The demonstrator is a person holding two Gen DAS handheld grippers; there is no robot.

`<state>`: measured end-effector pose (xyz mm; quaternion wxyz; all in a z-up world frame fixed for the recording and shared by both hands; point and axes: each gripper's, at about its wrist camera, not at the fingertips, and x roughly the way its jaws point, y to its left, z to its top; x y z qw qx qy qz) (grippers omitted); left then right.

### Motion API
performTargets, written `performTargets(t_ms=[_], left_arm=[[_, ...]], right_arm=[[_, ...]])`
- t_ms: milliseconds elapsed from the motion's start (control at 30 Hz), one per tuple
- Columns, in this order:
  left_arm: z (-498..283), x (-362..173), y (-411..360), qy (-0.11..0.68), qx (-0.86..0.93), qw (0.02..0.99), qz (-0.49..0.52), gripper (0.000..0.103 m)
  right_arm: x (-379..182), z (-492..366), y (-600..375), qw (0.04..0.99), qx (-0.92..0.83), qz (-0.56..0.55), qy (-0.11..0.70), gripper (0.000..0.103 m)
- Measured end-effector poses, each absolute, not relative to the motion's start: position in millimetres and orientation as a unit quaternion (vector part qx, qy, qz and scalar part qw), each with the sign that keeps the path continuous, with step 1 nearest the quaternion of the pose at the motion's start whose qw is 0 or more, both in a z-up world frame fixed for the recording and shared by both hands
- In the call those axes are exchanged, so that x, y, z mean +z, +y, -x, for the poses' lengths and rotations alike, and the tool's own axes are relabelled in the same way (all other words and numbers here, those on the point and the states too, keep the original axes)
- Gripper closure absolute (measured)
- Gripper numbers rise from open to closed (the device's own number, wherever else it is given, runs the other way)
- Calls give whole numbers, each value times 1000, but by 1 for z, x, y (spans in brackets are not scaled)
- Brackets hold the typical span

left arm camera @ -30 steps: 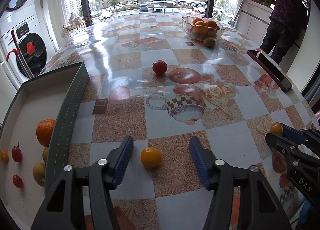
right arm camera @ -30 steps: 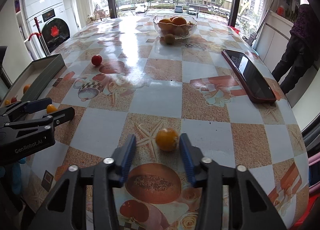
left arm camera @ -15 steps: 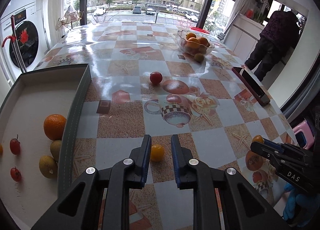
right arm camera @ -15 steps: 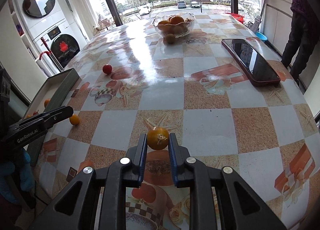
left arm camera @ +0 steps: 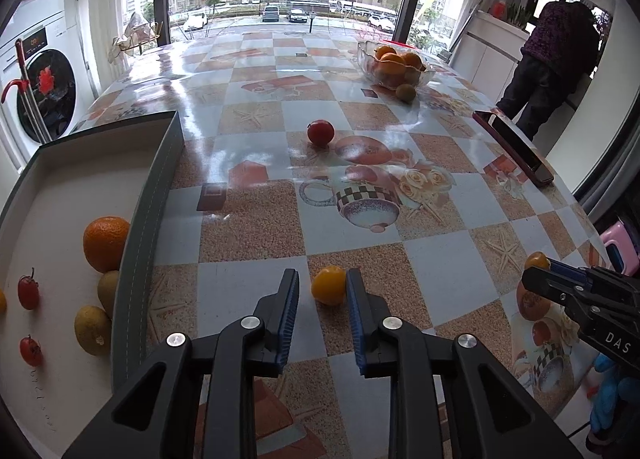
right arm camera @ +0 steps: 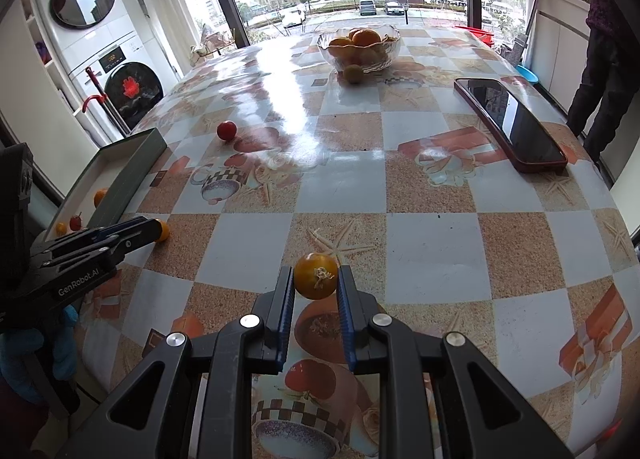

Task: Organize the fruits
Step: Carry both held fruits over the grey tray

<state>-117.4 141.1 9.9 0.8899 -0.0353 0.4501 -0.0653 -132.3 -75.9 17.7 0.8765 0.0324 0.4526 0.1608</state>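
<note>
A small yellow-orange fruit (left arm camera: 329, 290) lies on the patterned table between the tips of my left gripper (left arm camera: 322, 277). The jaws are opening: the fruit sits against the right pad, with a gap on its left. My right gripper (right arm camera: 315, 273) is shut on another small orange fruit (right arm camera: 315, 281), its dry stem facing the camera. At the left stands a grey tray (left arm camera: 160, 187) holding an orange (left arm camera: 105, 243), brownish-green fruits (left arm camera: 92, 329) and cherry tomatoes (left arm camera: 28, 291). A red tomato (left arm camera: 320, 132) rests mid-table.
A glass bowl of oranges (left arm camera: 394, 67) stands at the far side with a greenish fruit (left arm camera: 406, 92) beside it. A phone (left arm camera: 516, 147) lies near the right edge. A person (left arm camera: 552, 59) stands beyond the table at the right. Washing machines (right arm camera: 120, 71) are at the left.
My left jaws narrowed around the yellow-orange fruit, then spread apart again. My right jaws closed onto the stemmed orange fruit and stay on it.
</note>
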Motion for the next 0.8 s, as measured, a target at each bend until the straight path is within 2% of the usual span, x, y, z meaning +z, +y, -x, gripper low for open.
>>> performTargets(t_ms=[200,233,267,467,800], left_arm=[[114,4,131,447,-58,892,14,66],[113,4,131,447,-60,893,15,71],[113,4,130,449,-65,891,17,85],[122,11,137,445,-81,891,43,85],[147,65,183,379,-49,922,58,85]], right_arm=[[19,134,-79,877,159,-36,452,80],[19,133,-80,877,159,-37,452,80],[19,133,-80,877,159,-38,453,80],[24,131,-78,875,162,-43,454,80],[43,123,-24,867,207,-15,452,80]])
